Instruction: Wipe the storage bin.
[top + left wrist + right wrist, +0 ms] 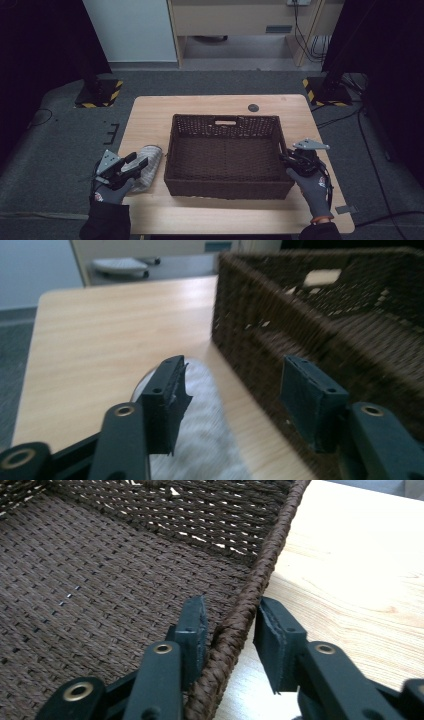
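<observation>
Count: one rolled grey-white fuzzy cloth [148, 167], one dark brown rectangular woven wicker basket [227, 187], one light wooden table [150, 117], two handheld black two-jaw grippers. Left to right: left gripper [141, 162] sits over the near left part of the table, jaws apart with nothing between them; the cloth lies on the table under and just past the tips (in the left gripper view it's the pale fuzzy patch [210, 440] below the jaws), just beside the basket's left wall, cannot tell if touching. Basket centred on the table, nothing in it, open weave, one cut-out handle slot in the far wall, thick braided rim. Right gripper [284, 159] at the basket's right wall near the front corner: jaws straddle the rim [245, 615], one inside, one outside; inner pad looks against the weave, outer pad has a visible gap, so not clamped. Small dark round disc [253, 107] on the table behind the basket.
</observation>
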Demonstrator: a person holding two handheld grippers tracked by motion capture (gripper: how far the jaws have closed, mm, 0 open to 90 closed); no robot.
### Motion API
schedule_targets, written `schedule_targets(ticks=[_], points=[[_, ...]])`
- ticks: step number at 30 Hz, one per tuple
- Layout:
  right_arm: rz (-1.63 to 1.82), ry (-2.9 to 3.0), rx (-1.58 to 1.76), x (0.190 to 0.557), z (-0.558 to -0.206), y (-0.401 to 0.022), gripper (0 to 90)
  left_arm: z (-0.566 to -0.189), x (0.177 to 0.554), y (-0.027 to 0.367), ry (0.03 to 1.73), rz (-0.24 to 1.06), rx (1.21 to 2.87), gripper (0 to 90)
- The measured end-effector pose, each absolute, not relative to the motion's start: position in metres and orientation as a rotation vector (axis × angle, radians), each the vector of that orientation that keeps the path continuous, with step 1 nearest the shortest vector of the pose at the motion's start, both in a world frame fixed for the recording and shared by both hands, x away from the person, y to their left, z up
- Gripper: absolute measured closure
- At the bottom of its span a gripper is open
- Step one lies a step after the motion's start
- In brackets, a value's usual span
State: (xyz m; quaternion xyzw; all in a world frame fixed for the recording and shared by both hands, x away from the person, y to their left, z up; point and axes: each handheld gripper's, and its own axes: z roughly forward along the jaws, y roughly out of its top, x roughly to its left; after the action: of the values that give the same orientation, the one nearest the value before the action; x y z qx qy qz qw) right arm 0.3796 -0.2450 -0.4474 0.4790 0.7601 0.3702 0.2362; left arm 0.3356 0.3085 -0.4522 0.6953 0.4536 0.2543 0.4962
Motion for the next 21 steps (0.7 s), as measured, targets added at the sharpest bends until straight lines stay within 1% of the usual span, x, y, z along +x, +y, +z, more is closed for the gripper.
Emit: schedule_targets(ticks=[3,5,8,10,13,21], points=[[1.005,2.079,1.311,0.376,-0.445,-0.244,58.0,-0.44,0.34,0.298,1.066,0.618,1.682,45.8],[1.02,2.072,1.3,0.373,-0.443,-0.244,57.5,-0.433,0.344,0.289,1.052,0.613,1.676,46.4],[1.051,2.061,1.305,0.366,-0.437,-0.245,59.6,-0.425,0.351,0.278,1.036,0.609,1.677,46.9],[1.043,2.077,1.302,0.365,-0.437,-0.245,63.2,-0.422,0.355,0.272,1.042,0.604,1.667,47.1],[1.027,2.074,1.317,0.366,-0.439,-0.245,65.1,-0.425,0.361,0.262,1.055,0.575,1.651,47.8],[1.002,2.061,1.311,0.372,-0.441,-0.242,66.9,-0.441,0.366,0.245,1.044,0.538,1.736,48.4]])
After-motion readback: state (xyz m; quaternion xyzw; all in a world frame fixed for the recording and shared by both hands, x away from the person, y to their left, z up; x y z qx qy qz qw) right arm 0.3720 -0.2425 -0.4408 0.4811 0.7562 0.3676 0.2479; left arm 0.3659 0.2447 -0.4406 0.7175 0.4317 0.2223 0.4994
